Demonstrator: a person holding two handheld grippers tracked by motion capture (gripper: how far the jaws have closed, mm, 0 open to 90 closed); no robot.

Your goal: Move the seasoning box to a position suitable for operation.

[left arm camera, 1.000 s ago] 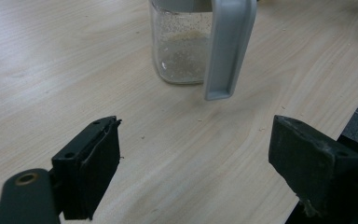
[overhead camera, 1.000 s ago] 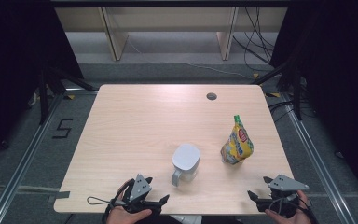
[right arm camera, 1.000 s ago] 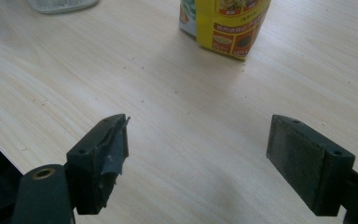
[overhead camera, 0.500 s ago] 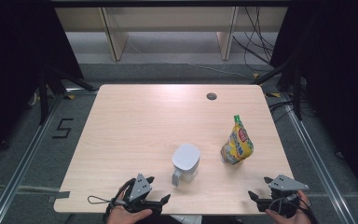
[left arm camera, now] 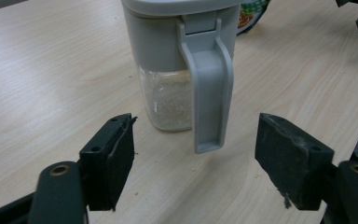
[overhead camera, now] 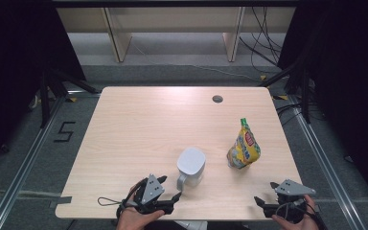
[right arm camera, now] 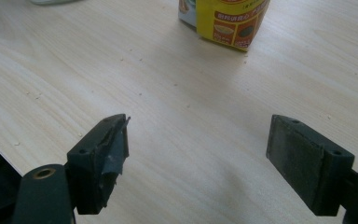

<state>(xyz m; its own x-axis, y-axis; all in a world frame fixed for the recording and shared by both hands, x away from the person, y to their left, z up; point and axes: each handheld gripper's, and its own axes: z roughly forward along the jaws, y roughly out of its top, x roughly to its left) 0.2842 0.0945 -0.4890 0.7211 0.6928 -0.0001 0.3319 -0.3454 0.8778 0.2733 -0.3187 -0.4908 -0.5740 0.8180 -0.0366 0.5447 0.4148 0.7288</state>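
A clear plastic jug with a grey lid and grey handle (left arm camera: pixel 186 70), partly filled with white grains, is standing near the front edge of the light wooden table (overhead camera: pixel 143 124), its handle facing the left gripper (overhead camera: pixel 172 200). That gripper's jaws are spread, have just been closing slightly, and are gripping nothing. A yellow printed pouch (overhead camera: pixel 243 149) is standing just right of the jug. The right gripper (overhead camera: pixel 261 203) is resting near the table's front right corner, jaws spread and empty.

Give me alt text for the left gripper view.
A grey-lidded clear container of white grains stands on the wooden table, its grey handle facing the camera. The left gripper is open, its black fingers either side of the handle, not touching it.
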